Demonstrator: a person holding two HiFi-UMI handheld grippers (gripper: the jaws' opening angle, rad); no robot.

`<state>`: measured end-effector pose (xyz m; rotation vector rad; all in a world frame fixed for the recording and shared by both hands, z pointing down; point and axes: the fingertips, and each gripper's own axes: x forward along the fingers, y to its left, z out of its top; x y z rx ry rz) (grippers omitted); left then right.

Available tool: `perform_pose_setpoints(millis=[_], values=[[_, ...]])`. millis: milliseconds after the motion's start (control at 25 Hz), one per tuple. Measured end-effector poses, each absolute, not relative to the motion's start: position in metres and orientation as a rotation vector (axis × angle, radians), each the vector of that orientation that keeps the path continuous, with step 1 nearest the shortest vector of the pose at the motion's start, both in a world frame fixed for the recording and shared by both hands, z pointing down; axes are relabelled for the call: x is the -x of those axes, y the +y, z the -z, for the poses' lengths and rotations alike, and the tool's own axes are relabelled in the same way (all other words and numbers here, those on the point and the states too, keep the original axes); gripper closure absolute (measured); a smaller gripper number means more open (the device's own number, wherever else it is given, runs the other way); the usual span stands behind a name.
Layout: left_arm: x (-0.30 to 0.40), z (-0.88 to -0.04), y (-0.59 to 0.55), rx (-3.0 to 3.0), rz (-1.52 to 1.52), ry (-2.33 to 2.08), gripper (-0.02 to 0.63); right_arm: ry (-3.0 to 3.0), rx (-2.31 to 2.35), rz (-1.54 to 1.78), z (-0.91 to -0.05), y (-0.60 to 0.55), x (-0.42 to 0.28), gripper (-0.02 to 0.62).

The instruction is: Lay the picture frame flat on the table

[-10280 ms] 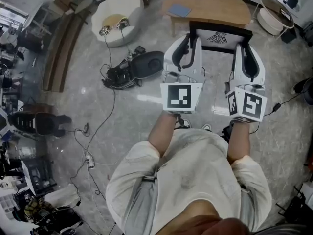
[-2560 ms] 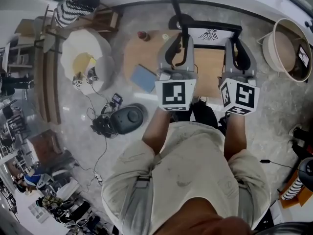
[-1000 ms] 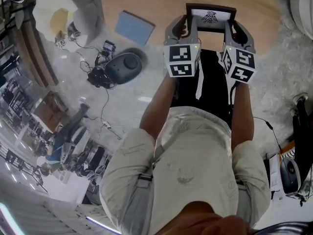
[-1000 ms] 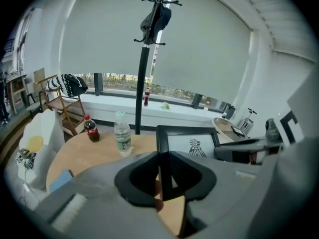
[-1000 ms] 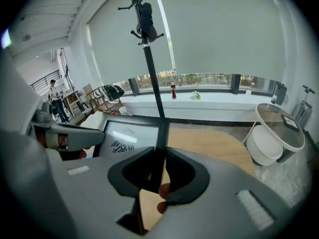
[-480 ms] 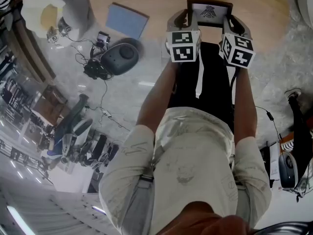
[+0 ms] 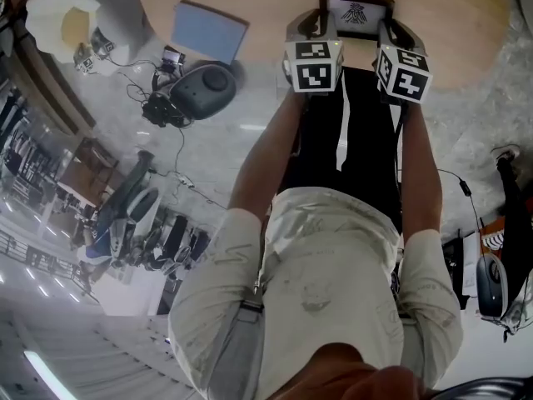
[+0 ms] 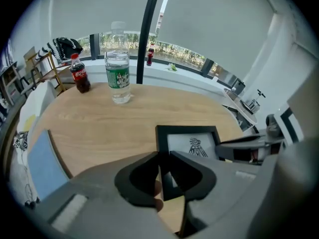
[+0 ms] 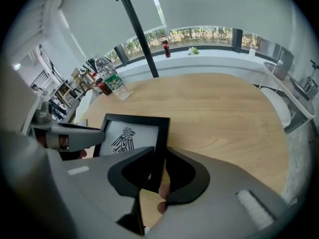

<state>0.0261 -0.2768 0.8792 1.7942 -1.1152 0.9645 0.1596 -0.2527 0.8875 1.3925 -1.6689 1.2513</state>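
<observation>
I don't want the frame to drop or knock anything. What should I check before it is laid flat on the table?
1. Left tool clamps the picture frame by its left rail: ok.
2. Right tool clamps the right rail: ok.
3. Bare wood on the table beyond the frame: ok.
4. Water bottle and cola bottle stand well beyond the frame: ok.
5. Blue pad lies apart, off to the left: ok.
6. Frame's lower edge resting on the table: cannot tell.
</observation>
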Motion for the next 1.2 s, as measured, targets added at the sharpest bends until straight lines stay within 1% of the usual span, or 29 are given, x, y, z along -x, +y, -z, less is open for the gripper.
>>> perform_pose_setpoints(millis=[560,1200], values=[[-0.027,-0.926,-0.259,-1.75,-1.039,-1.054,0.523,-1.575,-1.359,-1.297,-0.929,-0.23,-0.159,0.517],[-0.024,-0.945,-0.253,-1.697,-1.063,-1.056,0.517,-1.536,-1.34,-1.32,-0.941,-0.23,-0.156,0.512]])
